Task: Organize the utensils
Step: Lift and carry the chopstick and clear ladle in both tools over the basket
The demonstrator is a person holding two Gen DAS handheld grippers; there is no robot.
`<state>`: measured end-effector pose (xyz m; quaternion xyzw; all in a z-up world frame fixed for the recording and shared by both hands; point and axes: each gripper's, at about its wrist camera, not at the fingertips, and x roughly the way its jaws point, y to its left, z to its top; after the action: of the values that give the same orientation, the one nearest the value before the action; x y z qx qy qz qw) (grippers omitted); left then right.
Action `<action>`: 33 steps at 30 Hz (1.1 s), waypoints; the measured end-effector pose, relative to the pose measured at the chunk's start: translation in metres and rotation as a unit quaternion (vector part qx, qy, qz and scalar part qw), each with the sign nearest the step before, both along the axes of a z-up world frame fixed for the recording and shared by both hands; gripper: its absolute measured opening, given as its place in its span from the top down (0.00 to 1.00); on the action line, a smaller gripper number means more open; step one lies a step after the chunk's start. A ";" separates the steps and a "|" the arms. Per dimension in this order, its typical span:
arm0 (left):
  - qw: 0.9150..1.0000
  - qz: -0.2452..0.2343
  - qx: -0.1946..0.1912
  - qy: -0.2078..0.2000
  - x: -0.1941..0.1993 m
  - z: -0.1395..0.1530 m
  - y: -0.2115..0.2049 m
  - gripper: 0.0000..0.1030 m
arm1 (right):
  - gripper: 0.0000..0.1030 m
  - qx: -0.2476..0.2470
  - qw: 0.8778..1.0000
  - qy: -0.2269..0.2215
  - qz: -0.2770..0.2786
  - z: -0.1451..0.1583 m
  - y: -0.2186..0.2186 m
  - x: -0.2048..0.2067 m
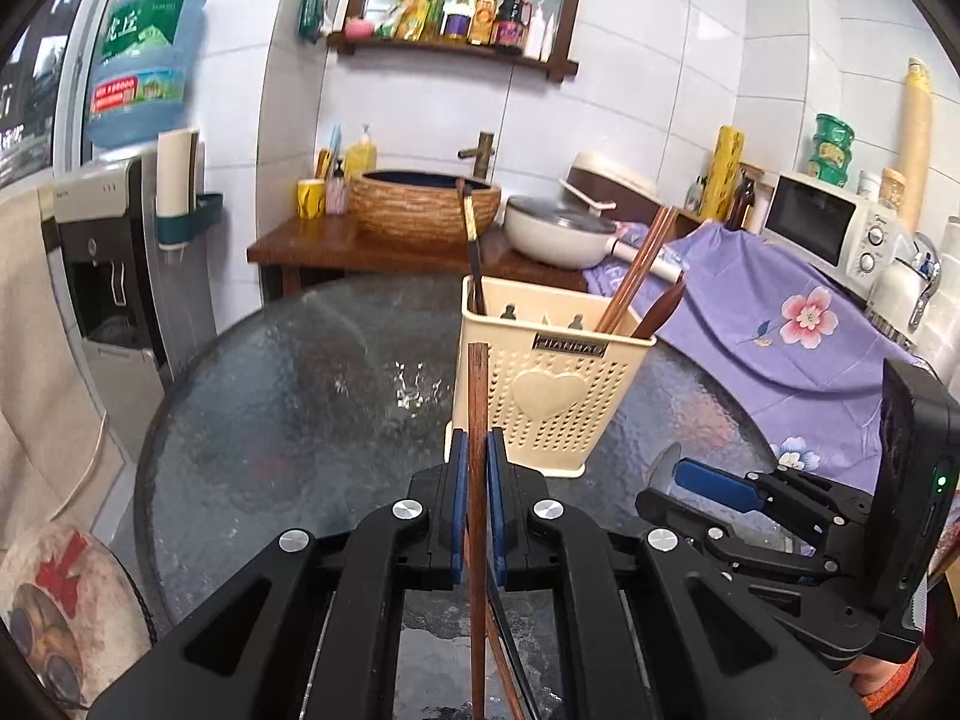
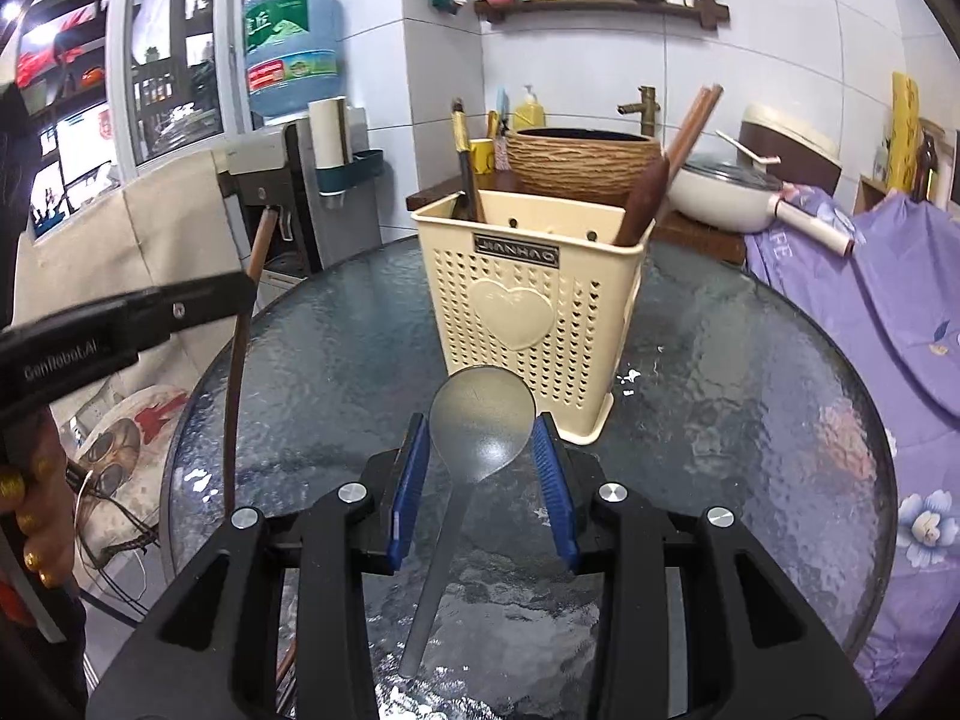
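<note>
A cream perforated utensil holder [image 1: 558, 396] [image 2: 534, 324] stands on the round glass table [image 1: 270, 420]. In it are a black chopstick [image 2: 465, 168] at the left and wooden chopsticks [image 2: 690, 120] with a wooden spoon at the right. My left gripper [image 1: 478, 438] is shut on a brown wooden chopstick [image 1: 478, 384], held upright in front of the holder. From the right wrist it shows at the left [image 2: 240, 294]. My right gripper [image 2: 482, 429] is shut on a grey metal spoon [image 2: 483, 402]. The pads press the bowl's edges and the handle hangs toward the camera.
Behind the table is a wooden counter with a woven basin [image 1: 423, 204] and a white pan [image 1: 558, 228]. A purple floral cloth [image 1: 780, 312] and a microwave [image 1: 828, 222] lie to the right. A water dispenser [image 1: 114, 276] and a cushioned seat [image 1: 60, 612] stand at the left.
</note>
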<state>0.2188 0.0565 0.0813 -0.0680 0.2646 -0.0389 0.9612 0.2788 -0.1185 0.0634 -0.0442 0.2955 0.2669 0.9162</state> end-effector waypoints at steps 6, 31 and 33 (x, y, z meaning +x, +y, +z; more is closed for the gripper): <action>1.000 -0.009 0.001 -0.019 -0.012 0.013 -0.001 0.94 | 0.65 0.007 1.000 -0.015 0.010 0.014 -0.001 -0.007; 0.993 -0.005 -0.039 -0.112 0.075 0.170 -0.006 0.94 | 0.65 0.058 0.987 -0.130 -0.071 0.166 0.000 0.094; 0.992 0.001 -0.046 -0.116 0.087 0.175 -0.006 0.94 | 0.65 0.051 0.985 -0.140 -0.084 0.169 0.003 0.107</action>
<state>0.3054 0.0506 0.2566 -0.1076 0.1491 -0.0576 0.9813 0.3856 -0.1152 0.2323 -0.0090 0.1529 0.1949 0.9688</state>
